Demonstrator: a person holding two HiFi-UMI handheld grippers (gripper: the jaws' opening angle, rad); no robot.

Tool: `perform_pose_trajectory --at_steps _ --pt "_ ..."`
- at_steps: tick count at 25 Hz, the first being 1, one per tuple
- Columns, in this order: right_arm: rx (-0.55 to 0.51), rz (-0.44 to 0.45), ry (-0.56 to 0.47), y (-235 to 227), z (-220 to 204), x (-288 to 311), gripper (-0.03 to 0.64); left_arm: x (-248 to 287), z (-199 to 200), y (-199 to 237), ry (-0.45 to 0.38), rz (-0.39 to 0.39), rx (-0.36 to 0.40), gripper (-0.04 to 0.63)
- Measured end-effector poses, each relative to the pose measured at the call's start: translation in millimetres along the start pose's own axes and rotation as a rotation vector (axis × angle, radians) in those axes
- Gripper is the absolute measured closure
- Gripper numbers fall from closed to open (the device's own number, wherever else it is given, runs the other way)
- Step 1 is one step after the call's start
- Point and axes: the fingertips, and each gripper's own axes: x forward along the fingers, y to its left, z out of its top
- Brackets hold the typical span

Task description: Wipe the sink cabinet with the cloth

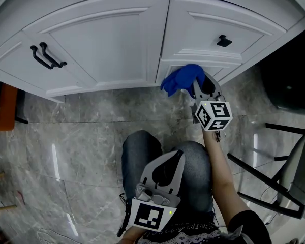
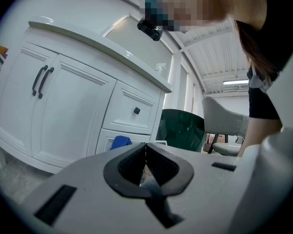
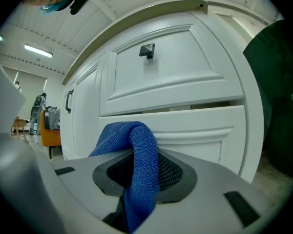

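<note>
Head view shows the right gripper (image 1: 199, 88) pinching the blue cloth (image 1: 183, 79) at the lower drawer front of the white sink cabinet (image 1: 112, 39); the left gripper (image 1: 175, 159), jaws pressed together on nothing, hangs over the person's knees (image 1: 140, 151).

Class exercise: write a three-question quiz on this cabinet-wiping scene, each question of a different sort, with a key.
1. True or false: the left gripper is shut on the blue cloth.
2. Which part of the sink cabinet is the cloth nearest? A. the countertop B. the lower drawer front C. the upper drawer's knob
3. How many black bar handles do the double doors carry?
Key: 1 false, the right gripper holds it; 2 B; 3 two.
</note>
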Motion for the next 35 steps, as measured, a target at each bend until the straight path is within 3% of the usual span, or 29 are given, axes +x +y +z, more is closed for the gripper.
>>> perform_pose_trajectory --at_steps 18,35 --pt "-0.010 -0.079 -0.051 -29 12 -28 0.502 6 -5 1 0.016 -0.005 -0.017 0.591" --pt "-0.020 -0.091 -0.060 -56 7 -37 0.502 6 -5 -1 0.014 -0.005 -0.020 0.591"
